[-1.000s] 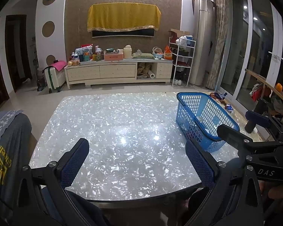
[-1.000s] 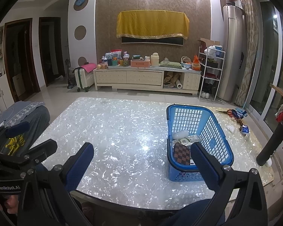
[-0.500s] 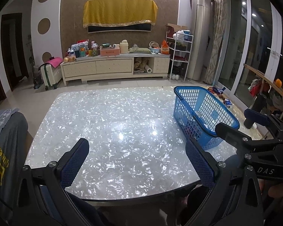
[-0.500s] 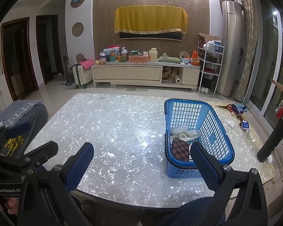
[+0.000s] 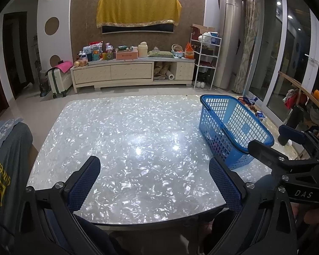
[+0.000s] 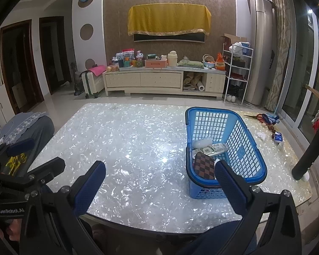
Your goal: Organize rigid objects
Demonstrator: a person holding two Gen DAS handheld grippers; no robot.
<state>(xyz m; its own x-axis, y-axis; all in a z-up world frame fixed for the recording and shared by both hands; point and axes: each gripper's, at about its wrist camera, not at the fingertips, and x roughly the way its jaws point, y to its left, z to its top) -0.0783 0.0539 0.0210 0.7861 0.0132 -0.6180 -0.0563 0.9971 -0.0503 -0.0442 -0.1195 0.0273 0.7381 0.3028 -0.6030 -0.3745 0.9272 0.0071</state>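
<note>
Table [image 5: 125,140]: pearly, mirror-bright top, wide bare stretch in front of both tools. Glare off it could mask a small pale item; judged a minor risk.

Blue basket [image 6: 244,148]: sits on the table's right half, mesh walls, handle folded down at the near rim. Inside it the task's things already lie: a brown checkered wallet [image 6: 204,165] propped at the near end, a white remote [image 6: 210,148] beside it, a pale block [image 6: 202,142] behind. Sorting looks close to finished.

Right gripper [image 6: 159,182]: tongs spread wide, nothing between them, hovering over the near table edge. Its right finger overlaps the basket's near rim in view; a careless push forward could catch the rim and skid or tip the light basket on the slick top.

Left gripper [image 5: 154,180]: tongs likewise wide, empty, left of the basket.

Loose bits by the far right edge, red-handled scissors [image 6: 260,117] and a small blue-white carton [image 6: 278,137], sit near the drop-off; a sweep could knock them to the floor.

Writing: "DAS" on the right tool's body seen from the left camera; "GenRobot.AI" on the left tool's body seen from the right camera. Yellow script on the grey cloth [image 5: 8,159] at left, unreadable.
</note>
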